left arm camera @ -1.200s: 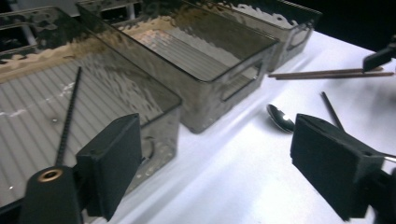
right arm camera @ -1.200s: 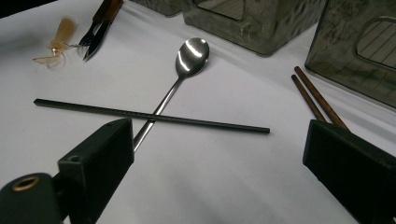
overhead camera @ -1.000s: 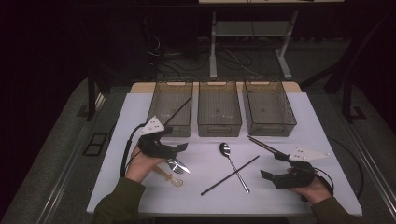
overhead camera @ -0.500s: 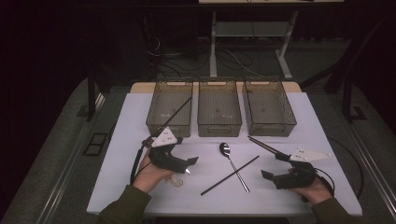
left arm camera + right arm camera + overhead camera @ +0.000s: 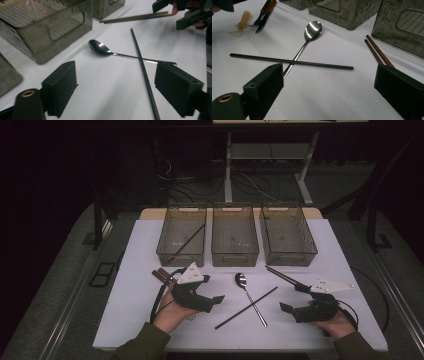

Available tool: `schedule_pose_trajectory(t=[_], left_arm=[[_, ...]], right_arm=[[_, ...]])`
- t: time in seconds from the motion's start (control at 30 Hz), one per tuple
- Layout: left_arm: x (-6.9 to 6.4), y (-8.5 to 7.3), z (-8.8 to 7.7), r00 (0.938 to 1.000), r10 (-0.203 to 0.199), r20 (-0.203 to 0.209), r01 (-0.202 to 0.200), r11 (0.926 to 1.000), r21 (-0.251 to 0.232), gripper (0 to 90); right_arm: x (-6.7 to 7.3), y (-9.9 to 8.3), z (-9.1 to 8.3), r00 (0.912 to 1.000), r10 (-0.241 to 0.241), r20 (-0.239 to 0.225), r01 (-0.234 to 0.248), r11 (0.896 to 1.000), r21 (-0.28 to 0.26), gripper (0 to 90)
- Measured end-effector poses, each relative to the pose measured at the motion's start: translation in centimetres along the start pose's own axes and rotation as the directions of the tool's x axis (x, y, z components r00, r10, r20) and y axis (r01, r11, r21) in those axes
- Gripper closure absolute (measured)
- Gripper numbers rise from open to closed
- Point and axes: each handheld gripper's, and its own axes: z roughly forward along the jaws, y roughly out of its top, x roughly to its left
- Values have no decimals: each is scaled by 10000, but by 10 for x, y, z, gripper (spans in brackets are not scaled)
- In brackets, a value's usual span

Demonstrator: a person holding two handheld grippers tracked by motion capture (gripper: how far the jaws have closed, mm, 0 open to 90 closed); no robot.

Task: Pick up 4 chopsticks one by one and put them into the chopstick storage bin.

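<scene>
White desk point(image 5: 130, 285) under dim light, and your left tool point(image 5: 115, 87), jaws wide and just narrowing on nothing, faces the spoon point(image 5: 100, 48) ahead beneath the black chopstick point(image 5: 142, 67), likely lining up a pick, while your right tool point(image 5: 329, 90) gapes empty.

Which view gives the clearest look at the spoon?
The right gripper view: the spoon lies close, its handle under the black chopstick. The left gripper view shows it smaller; the high view shows it tiny.
</scene>
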Motion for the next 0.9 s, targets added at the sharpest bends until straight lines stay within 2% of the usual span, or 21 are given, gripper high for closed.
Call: schedule_pose_trajectory(t=[0.2,0.33,0.37,0.53,0.7,0.9], left_arm=[[-9,-1,7,9999,96,52,-98,9991,405,260],[-13,0,9,10000,-21,63,19,9993,383,323],[-13,0,9,9999,41,110,-46,9988,484,337],[-18,-2,14,9991,-171,384,154,9988,460,419],[-24,-4,21,9975,128,697,-186,9965,818,535],[-27,-7,28,9943,-92,1067,-10,9954,955,659]], right_arm=[[0,0,0,10000,13,4,-13,10000,0,87],[0,0,0,10000,-18,7,18,10000,0,87],[0,0,0,10000,7,2,-7,10000,1,87],[0,0,0,10000,9,18,-9,10000,-1,87],[0,0,0,10000,0,31,0,10000,-24,87],[0,0,0,10000,10,24,-10,10000,-8,87]])
